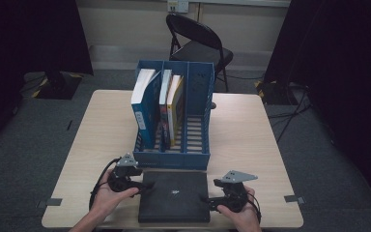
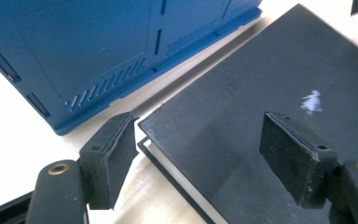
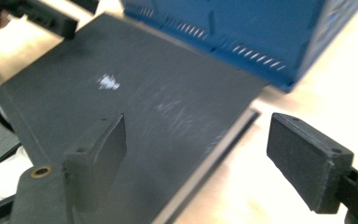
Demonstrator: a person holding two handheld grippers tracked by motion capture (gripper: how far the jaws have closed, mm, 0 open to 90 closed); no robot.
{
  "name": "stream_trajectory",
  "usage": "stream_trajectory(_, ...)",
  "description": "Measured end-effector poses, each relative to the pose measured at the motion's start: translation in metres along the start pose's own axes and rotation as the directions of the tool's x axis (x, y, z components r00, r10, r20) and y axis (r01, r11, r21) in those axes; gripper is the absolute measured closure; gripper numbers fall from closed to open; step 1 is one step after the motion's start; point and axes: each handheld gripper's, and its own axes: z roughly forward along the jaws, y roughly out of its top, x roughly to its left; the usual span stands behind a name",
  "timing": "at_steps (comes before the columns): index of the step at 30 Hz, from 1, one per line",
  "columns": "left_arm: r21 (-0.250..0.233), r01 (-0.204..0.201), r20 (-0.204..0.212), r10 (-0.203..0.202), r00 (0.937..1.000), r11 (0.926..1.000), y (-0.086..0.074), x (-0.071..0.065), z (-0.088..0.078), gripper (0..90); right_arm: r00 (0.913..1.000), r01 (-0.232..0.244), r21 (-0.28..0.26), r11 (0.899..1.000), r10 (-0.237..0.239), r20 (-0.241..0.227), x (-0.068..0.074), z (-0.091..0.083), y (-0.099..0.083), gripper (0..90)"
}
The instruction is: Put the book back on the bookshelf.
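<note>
A black hardcover book (image 1: 174, 195) (image 2: 261, 70) (image 3: 121, 102) with a small white mark on its cover lies flat at the table's near edge, right in front of a blue file rack (image 1: 174, 159). My left gripper (image 1: 145, 186) (image 2: 198, 154) is at the book's left far corner and open: one pad sits beside the corner, the other over the cover. My right gripper (image 1: 206, 199) (image 3: 200, 158) is at the book's right edge and open, with one pad over the cover and the other over bare table. Neither gripper's pads press on the book.
The blue rack (image 2: 98, 46) (image 3: 261, 28) holds a blue-and-white book (image 1: 142, 104) in its left slot and two more books (image 1: 171, 104) in the middle slot. A black folding chair (image 1: 198, 43) stands beyond the wooden table (image 1: 251, 140).
</note>
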Motion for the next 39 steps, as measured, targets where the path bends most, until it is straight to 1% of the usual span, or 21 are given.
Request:
stream_trajectory(2, 0.003, 0.014, 0.003, -0.014, 0.9999, 0.9999, 0.0, 0.001, 0.004, 26.9, 0.9999, 0.012, 0.012, 1.0, -0.012, -0.009, 0.003, 0.004, -0.001, 18.8)
stream_trajectory(3, 0.009, 0.009, 0.008, -0.009, 0.9999, 0.9999, 0.0, 0.001, 0.006, 26.9, 0.9997, 0.018, 0.006, 1.0, -0.018, -0.019, 0.005, 0.005, -0.001, 18.6)
stream_trajectory(5, 0.009, 0.006, 0.014, -0.006, 0.9999, 0.9999, 0.0, 0.0, 0.009, 26.8, 0.9993, 0.01, 0.009, 1.0, -0.009, -0.036, 0.005, 0.006, -0.001, 18.6)
stream_trajectory(6, 0.013, 0.006, 0.007, -0.007, 1.0, 0.9999, 0.0, -0.002, 0.011, 24.8, 0.9992, 0.008, 0.012, 1.0, -0.007, -0.039, 0.005, 0.007, -0.001, 18.7)
stream_trajectory(8, 0.02, -0.01, 0.012, 0.01, 0.9999, 0.9997, 0.001, -0.003, 0.012, 21.4, 0.9988, 0.012, 0.029, 1.0, -0.011, -0.047, 0.007, 0.01, -0.004, 18.6)
stream_trajectory(10, 0.019, -0.006, 0.011, 0.006, 0.9999, 0.9998, 0.004, -0.002, 0.014, 22.7, 0.999, 0.014, 0.046, 0.999, -0.012, -0.044, 0.009, 0.013, -0.006, 15.7)
stream_trajectory(11, 0.013, -0.013, 0.021, 0.013, 0.9997, 0.9998, 0.005, 0.0, 0.016, 23.2, 0.9991, 0.017, 0.048, 0.999, -0.015, -0.04, 0.01, 0.014, -0.007, 14.5)
stream_trajectory(12, 0.015, -0.01, 0.034, 0.009, 0.9994, 0.9998, 0.005, 0.001, 0.017, 22.4, 0.9992, 0.021, 0.05, 0.999, -0.019, -0.034, 0.012, 0.014, -0.007, 14.1)
stream_trajectory(15, 0.009, 0.004, 0.051, -0.005, 0.9987, 0.9999, 0.006, 0.002, 0.021, 20.9, 0.9994, 0.02, 0.059, 0.998, -0.018, -0.029, 0.013, 0.014, -0.01, 13.7)
stream_trajectory(16, 0.006, 0.003, 0.051, -0.004, 0.9987, 1.0, 0.006, 0.002, 0.022, 20.5, 0.9986, 0.018, 0.074, 0.997, -0.014, -0.051, 0.013, 0.015, -0.011, 14.2)
stream_trajectory(17, 0.006, -0.011, 0.05, 0.011, 0.9987, 0.9999, 0.005, 0.001, 0.021, 20.6, 0.9973, 0.0, 0.081, 0.997, 0.006, -0.073, 0.013, 0.017, -0.012, 13.1)
stream_trajectory(19, 0.004, -0.013, 0.054, 0.013, 0.9984, 0.9999, 0.005, 0.002, 0.02, 21.1, 0.9986, 0.004, 0.084, 0.996, 0.0, -0.053, 0.016, 0.017, -0.011, 13.1)
stream_trajectory(22, 0.01, -0.017, 0.057, 0.016, 0.9983, 0.9998, 0.003, 0.003, 0.017, 22.8, 0.9979, 0.005, 0.085, 0.996, 0.001, -0.064, 0.013, 0.018, -0.01, 14.8)
stream_trajectory(26, 0.016, -0.016, 0.057, 0.015, 0.9983, 0.9997, -0.004, 0.002, 0.01, 23.0, 0.9969, 0.01, 0.087, 0.996, -0.003, -0.078, 0.011, 0.021, -0.007, 16.3)
stream_trajectory(28, 0.019, -0.005, 0.063, 0.004, 0.998, 0.9998, -0.008, 0.002, 0.006, 23.2, 0.9963, 0.013, 0.084, 0.996, -0.006, -0.086, 0.01, 0.023, -0.005, 17.3)
stream_trajectory(30, 0.034, -0.008, 0.059, 0.006, 0.9982, 0.9994, -0.01, 0.001, 0.002, 23.5, 0.9957, 0.018, 0.084, 0.996, -0.01, -0.092, 0.009, 0.026, -0.003, 17.7)
stream_trajectory(31, 0.044, 0.003, 0.053, -0.005, 0.9986, 0.999, -0.011, 0.0, -0.001, 24.0, 0.9952, 0.022, 0.082, 0.996, -0.014, -0.097, 0.009, 0.027, -0.001, 18.8)
stream_trajectory(33, 0.054, -0.002, 0.054, -0.001, 0.9985, 0.9985, -0.013, 0.0, -0.004, 24.9, 0.9958, 0.026, 0.072, 0.997, -0.019, -0.089, 0.01, 0.029, 0.001, 19.8)
stream_trajectory(36, 0.039, -0.002, 0.071, -0.001, 0.9975, 0.9992, -0.014, 0.002, -0.003, 25.1, 0.9968, 0.041, 0.062, 0.997, -0.036, -0.072, 0.013, 0.026, 0.0, 20.6)
stream_trajectory(38, 0.055, 0.026, 0.057, -0.029, 0.998, 0.9982, -0.011, 0.001, -0.002, 25.2, 0.9959, 0.042, 0.073, 0.996, -0.035, -0.083, 0.014, 0.022, -0.003, 20.5)
stream_trajectory(39, 0.059, 0.015, 0.035, -0.017, 0.9992, 0.9981, -0.009, -0.003, -0.001, 24.6, 0.9952, 0.044, 0.075, 0.996, -0.037, -0.09, 0.015, 0.019, -0.006, 19.9)
